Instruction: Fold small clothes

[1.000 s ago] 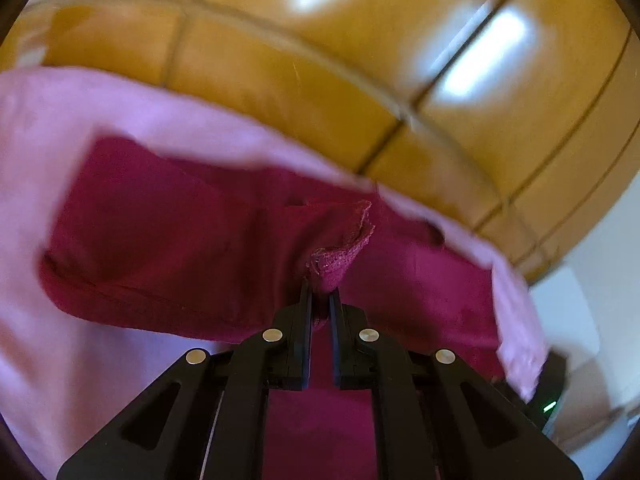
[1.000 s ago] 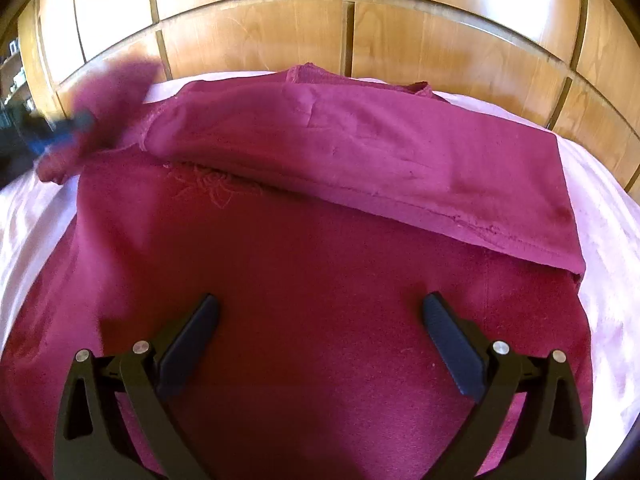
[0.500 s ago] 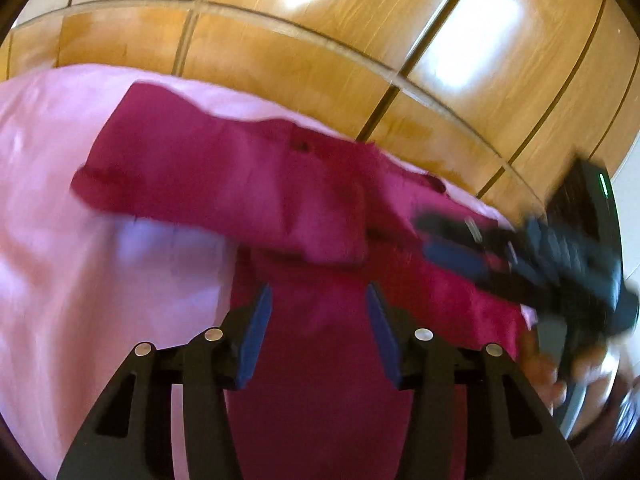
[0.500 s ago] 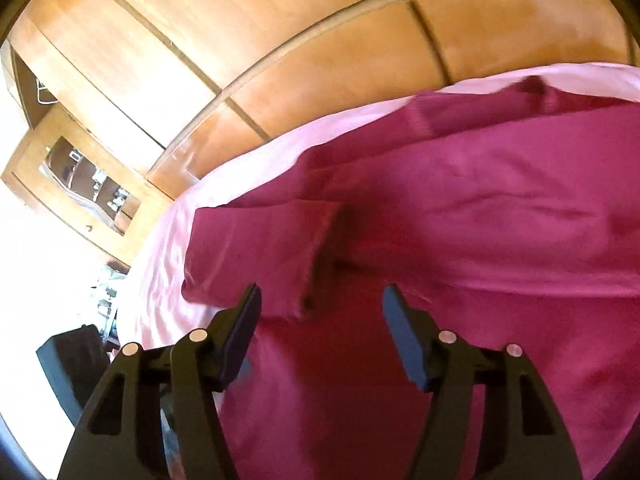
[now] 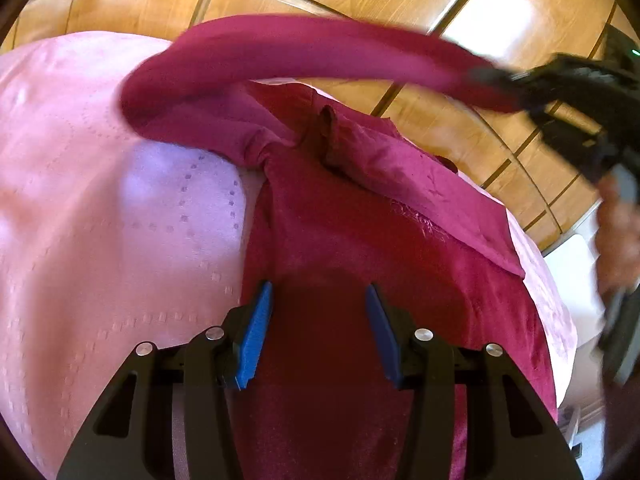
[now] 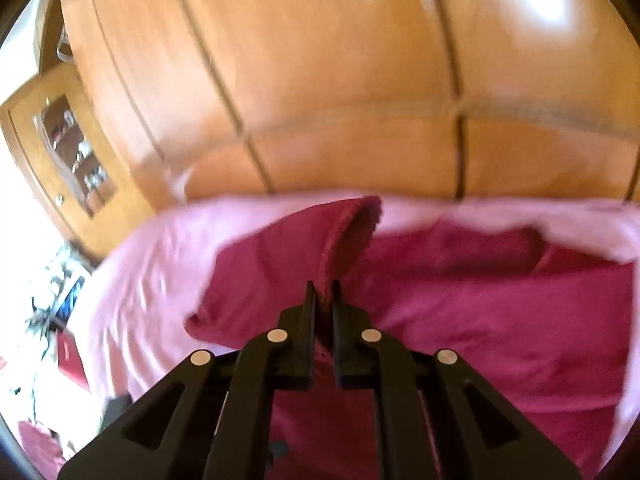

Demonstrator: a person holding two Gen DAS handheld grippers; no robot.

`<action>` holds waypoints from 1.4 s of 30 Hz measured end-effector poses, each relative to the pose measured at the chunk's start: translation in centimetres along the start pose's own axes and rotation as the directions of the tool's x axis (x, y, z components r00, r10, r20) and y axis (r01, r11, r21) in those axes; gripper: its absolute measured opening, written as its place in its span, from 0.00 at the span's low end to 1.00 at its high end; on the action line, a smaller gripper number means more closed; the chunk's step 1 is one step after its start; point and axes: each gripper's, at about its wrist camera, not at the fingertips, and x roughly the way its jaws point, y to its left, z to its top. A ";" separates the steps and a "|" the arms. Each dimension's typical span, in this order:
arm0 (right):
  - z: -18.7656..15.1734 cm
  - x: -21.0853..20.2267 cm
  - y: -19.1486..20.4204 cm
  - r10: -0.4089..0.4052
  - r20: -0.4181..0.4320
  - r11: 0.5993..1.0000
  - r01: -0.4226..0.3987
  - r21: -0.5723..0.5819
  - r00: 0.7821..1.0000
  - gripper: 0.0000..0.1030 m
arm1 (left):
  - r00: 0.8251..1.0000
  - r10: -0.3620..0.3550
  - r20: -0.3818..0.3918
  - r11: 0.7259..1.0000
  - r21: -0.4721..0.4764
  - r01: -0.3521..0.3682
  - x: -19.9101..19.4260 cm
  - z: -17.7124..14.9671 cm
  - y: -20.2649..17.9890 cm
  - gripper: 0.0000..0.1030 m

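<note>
A magenta garment (image 5: 360, 240) lies spread on a pink bed cover (image 5: 100, 200). My left gripper (image 5: 318, 292) hovers low over the garment's body, its blue pads apart and nothing pinched between them. My right gripper (image 6: 324, 286) is shut on the cuff of the sleeve (image 6: 280, 256) and holds it raised off the bed. In the left wrist view the sleeve (image 5: 300, 48) arcs through the air from the shoulder to the blurred right gripper (image 5: 480, 76) at the upper right. The garment's far side (image 5: 420, 184) is folded over its middle.
Wooden wardrobe panels (image 5: 140, 4) rise right behind the bed. A glass-front cabinet (image 6: 68, 152) stands at the left, with clutter on the floor (image 6: 52, 320) below it. A person's hand (image 5: 616, 240) shows at the right edge. The bed cover (image 6: 152, 264) lies bare left of the garment.
My left gripper let go of the garment's edge, opened and sank toward the body. My right gripper shut on the sleeve cuff and lifted it up off the bed.
</note>
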 end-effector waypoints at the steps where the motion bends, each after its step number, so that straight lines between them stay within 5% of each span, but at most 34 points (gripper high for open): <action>1: 1.1 -1.6 -0.8 -0.015 0.035 1.000 0.015 0.004 0.999 0.06 | 1.000 0.001 -0.001 1.000 0.000 -0.001 0.0 0.0 0.0 0.46; 10: 2.4 -7.2 -9.4 -0.211 0.091 0.975 0.203 0.094 0.973 0.06 | 1.000 0.018 -0.008 1.000 0.016 -0.018 -0.1 -0.3 -0.4 0.46; 17: -2.9 -6.7 -19.2 -0.324 -0.053 0.902 0.326 0.282 0.945 0.06 | 0.995 0.085 -0.056 0.993 0.088 -0.080 0.2 0.3 -1.6 0.46; 23: -6.1 -5.3 -24.3 -0.290 -0.140 0.861 0.322 0.394 0.947 0.06 | 0.997 0.082 -0.001 0.987 0.136 -0.081 -2.4 2.3 -2.7 0.46; 28: -6.8 -4.4 -25.4 -0.261 -0.148 0.858 0.300 0.418 0.954 0.08 | 0.996 0.070 0.057 0.987 0.144 -0.078 -1.5 6.2 -4.2 0.46; 34: -6.1 -6.4 -26.0 -0.343 -0.111 0.865 0.359 0.351 0.933 0.46 | 0.995 0.069 0.074 0.981 0.176 -0.081 1.0 9.4 -6.0 0.54; 38: -4.8 -7.5 -23.7 -0.315 -0.044 0.906 0.314 0.285 0.948 0.46 | 0.996 0.034 0.086 0.980 0.195 -0.051 3.0 11.6 -7.3 0.55; 42: -3.9 -4.2 -21.6 -0.298 -0.058 0.931 0.303 0.203 0.953 0.53 | 0.995 0.056 0.077 0.974 0.214 -0.072 5.7 13.4 -7.7 0.55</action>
